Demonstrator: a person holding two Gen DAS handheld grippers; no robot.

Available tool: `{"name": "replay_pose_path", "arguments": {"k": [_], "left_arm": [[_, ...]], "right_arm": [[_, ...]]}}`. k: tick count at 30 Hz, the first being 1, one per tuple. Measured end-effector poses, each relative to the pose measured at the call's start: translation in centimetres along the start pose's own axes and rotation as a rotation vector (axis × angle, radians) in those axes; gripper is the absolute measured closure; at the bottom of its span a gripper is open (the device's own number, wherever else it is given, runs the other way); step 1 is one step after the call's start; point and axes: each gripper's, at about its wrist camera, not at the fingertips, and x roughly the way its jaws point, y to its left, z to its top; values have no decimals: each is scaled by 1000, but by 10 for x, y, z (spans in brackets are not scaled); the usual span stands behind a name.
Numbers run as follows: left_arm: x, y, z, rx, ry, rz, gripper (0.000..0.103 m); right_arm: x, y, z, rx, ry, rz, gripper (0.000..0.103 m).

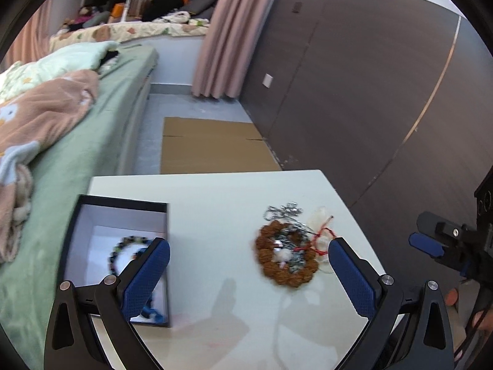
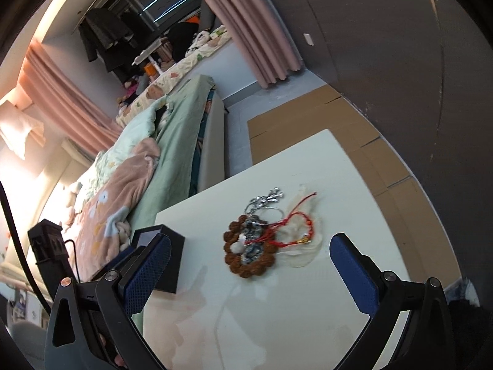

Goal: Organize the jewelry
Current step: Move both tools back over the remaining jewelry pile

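Observation:
A pile of jewelry lies on the white table [image 1: 215, 203]: a brown bead bracelet [image 1: 286, 273], a silver chain [image 1: 283, 211], a red string bracelet [image 1: 322, 237] and a pale translucent pouch [image 2: 300, 246]. The brown bracelet [image 2: 249, 273] also shows in the right wrist view. An open dark box [image 1: 123, 209] at the table's left holds a dark bead bracelet [image 1: 123, 243] and something blue. My left gripper [image 1: 249, 248] is open and empty, above the table between box and pile. My right gripper [image 2: 250, 246] is open and empty, near the pile; it also shows in the left wrist view [image 1: 431, 243].
A bed with green sheet [image 1: 77, 154] and blankets stands against the table's left side. Flat cardboard [image 1: 212, 145] lies on the floor beyond the table. A dark wall panel [image 1: 369, 92] runs along the right. A pink curtain [image 1: 228, 37] hangs behind.

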Motion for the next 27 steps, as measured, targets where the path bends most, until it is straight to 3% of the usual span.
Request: {"name": "replay_pose_path", "arguments": {"k": [4,7,15,19,24,27], "left_arm": [[14,-13,0,41,10,6,10],[31,-18,1,55,54,-1,31],[60,-21,1,53,97,-3,46],[68,-24,3,64,102,-23,51],[77,-27,10,54,104,-69,61],[85,-30,16,37,115,-105,66]], "right_arm": [[-6,-11,5,27,-25,-48,0],[-4,-18,8,50,-18,-58,0],[21,-33,10,100,50,-89,1],[41,-39,13,142,109,-45,27],[64,-47,16,228,155,7,41],[72,-51,21,275,150,-10,46]]}}
